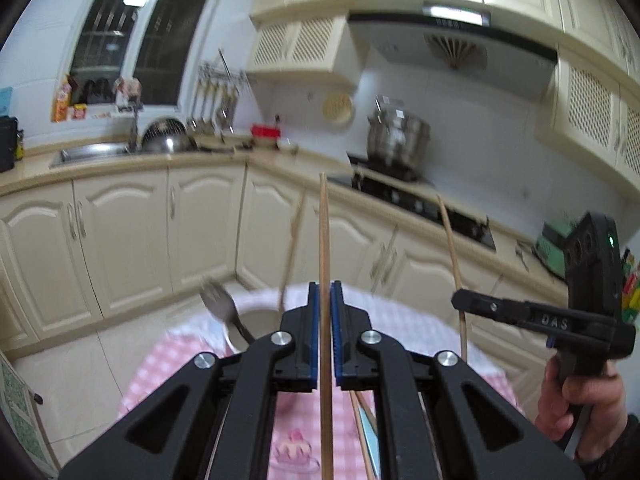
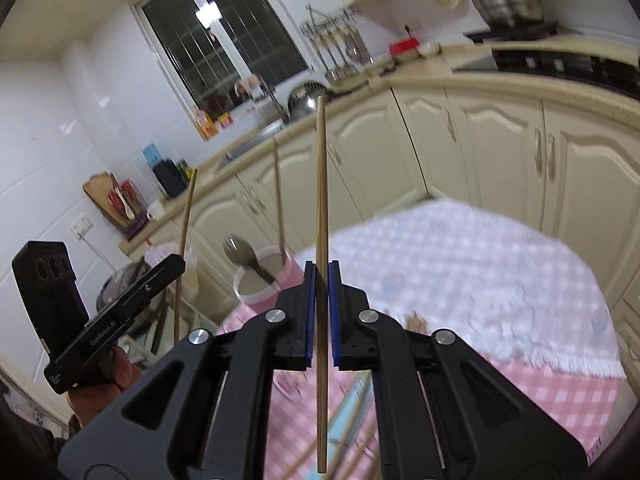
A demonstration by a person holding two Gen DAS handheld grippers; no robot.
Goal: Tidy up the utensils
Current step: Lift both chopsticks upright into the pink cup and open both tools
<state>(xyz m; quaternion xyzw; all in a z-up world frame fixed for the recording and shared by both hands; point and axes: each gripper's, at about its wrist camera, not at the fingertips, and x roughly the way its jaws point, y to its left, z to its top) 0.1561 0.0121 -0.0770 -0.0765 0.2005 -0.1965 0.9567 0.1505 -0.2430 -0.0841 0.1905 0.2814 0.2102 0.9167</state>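
My left gripper (image 1: 325, 292) is shut on a wooden chopstick (image 1: 324, 232) that stands upright above the pink checked tablecloth (image 1: 160, 364). My right gripper (image 2: 321, 272) is shut on another wooden chopstick (image 2: 321, 184), also upright. A pink cup (image 2: 266, 280) holds a metal fork (image 2: 236, 249) and a chopstick (image 2: 278, 200); it also shows in the left wrist view (image 1: 256, 320), just left of my left gripper. The right gripper (image 1: 460, 300) shows at the right with its chopstick (image 1: 450, 240). The left gripper (image 2: 176, 260) shows at the left with its chopstick (image 2: 186, 220). More chopsticks (image 2: 352, 420) lie on the cloth below.
Cream kitchen cabinets (image 1: 120, 232) run behind the table, with a sink (image 1: 92, 152), hanging utensils (image 1: 216, 92), a hob (image 1: 420, 200) and a steel pot (image 1: 396, 136). A white lace cloth (image 2: 460, 272) covers the table's far part.
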